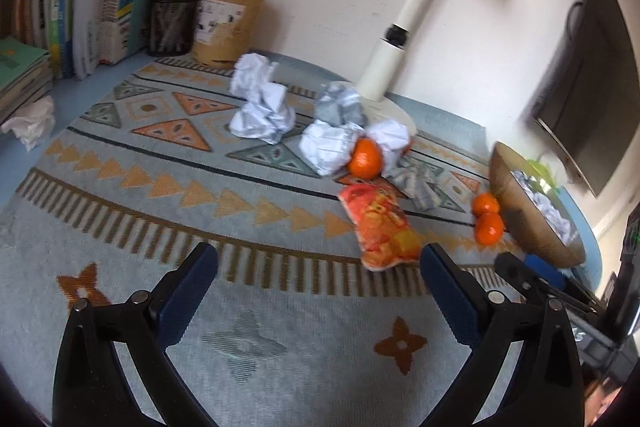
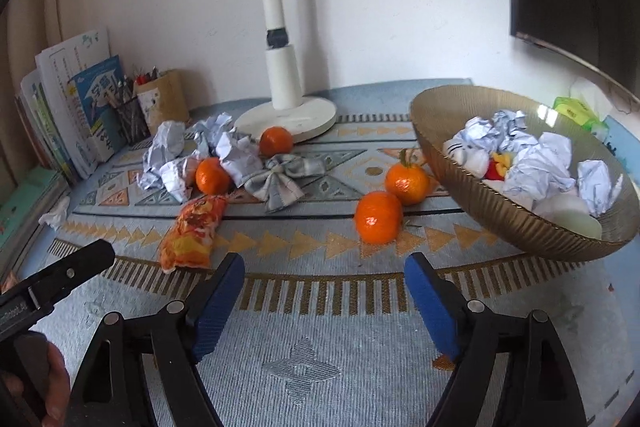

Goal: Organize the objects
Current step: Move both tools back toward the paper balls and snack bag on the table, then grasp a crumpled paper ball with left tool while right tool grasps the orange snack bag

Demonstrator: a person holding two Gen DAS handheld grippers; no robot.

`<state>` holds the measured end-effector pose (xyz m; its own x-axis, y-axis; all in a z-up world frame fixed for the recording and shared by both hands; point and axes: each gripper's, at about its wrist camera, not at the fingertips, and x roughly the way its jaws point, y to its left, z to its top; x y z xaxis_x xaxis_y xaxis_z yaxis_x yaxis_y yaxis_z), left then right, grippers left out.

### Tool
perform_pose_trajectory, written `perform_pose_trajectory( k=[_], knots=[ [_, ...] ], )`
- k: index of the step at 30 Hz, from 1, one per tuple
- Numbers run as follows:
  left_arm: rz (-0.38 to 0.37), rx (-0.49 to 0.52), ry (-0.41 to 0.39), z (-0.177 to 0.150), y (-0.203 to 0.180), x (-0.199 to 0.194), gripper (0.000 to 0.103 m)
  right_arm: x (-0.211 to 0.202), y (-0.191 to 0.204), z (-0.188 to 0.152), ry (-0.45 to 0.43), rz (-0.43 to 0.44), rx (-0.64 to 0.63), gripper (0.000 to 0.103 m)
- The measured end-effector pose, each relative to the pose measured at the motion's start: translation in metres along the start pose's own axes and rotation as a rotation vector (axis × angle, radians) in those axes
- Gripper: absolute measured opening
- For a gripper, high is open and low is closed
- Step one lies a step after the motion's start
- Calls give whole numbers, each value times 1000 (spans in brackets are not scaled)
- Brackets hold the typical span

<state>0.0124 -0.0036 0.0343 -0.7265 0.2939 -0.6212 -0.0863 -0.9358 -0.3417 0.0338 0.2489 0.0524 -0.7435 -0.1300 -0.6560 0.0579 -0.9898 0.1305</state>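
Both of my grippers stand spread wide and hold nothing: my left gripper (image 1: 320, 291) hovers over the patterned blue-grey woven mat (image 1: 248, 311), my right gripper (image 2: 324, 291) likewise; ahead of my right jaws and slightly to their right lie two round orange mandarins, the nearer one (image 2: 377, 217) just beyond the tips, the leafy-stemmed one (image 2: 407, 179) touching or nearly touching it behind; further right the ribbed amber glass bowl (image 2: 500, 219) sits tilted, already holding crumpled paper; I judge the mandarins firm but bruisable, smooth and liable to roll, so I would close across the widest middle with gentle pressure; just ahead of my left jaws' right finger lies the orange crinkly snack packet (image 1: 380, 227), light, slippery, best pinched across its narrow width; beyond it the crumpled white paper balls (image 1: 264, 107) would be weightless, springy, easily squeezed anywhere.
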Motion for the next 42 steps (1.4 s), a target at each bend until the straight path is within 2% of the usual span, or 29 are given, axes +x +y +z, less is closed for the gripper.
perform_pose_trajectory(
  k=[2,6,8,10,13,16,18,21,22,23,24,25,26,31,35,39,42],
  knots=[
    [-15,-1,21,13,5,-6,101,5,-6,9,76,106,64,81],
    [16,78,-9,58,10,-14,101,-2,19,36,84,153,16,81],
    [24,116,13,82,15,4,101,8,40,47,127,191,1,81],
    [35,149,68,95,21,34,100,24,56,49,167,211,2,81],
    [76,162,114,103,32,82,97,52,83,44,173,173,-43,78],
    [56,114,135,105,43,109,93,70,103,33,165,135,-100,76],
    [72,80,142,108,49,118,86,81,107,28,179,135,-97,76],
    [51,50,143,112,53,124,83,92,110,26,171,91,-107,76],
    [42,55,142,113,51,126,83,95,109,26,174,86,-103,69],
    [44,71,139,113,48,127,79,100,109,26,195,71,-100,58],
    [49,84,136,112,45,128,64,102,109,26,202,59,-100,53],
    [46,96,146,111,43,130,54,101,108,26,191,43,-103,42],
    [39,104,152,110,41,131,47,100,107,26,190,47,-99,38],
    [33,134,120,104,36,106,46,91,86,29,199,144,-15,33],
    [-21,128,98,77,19,56,46,49,63,23,140,163,11,33],
    [-96,105,126,29,-12,22,46,16,34,5,111,111,25,33],
    [-115,147,118,-4,-40,12,46,9,15,-7,117,55,16,33]
  ],
)
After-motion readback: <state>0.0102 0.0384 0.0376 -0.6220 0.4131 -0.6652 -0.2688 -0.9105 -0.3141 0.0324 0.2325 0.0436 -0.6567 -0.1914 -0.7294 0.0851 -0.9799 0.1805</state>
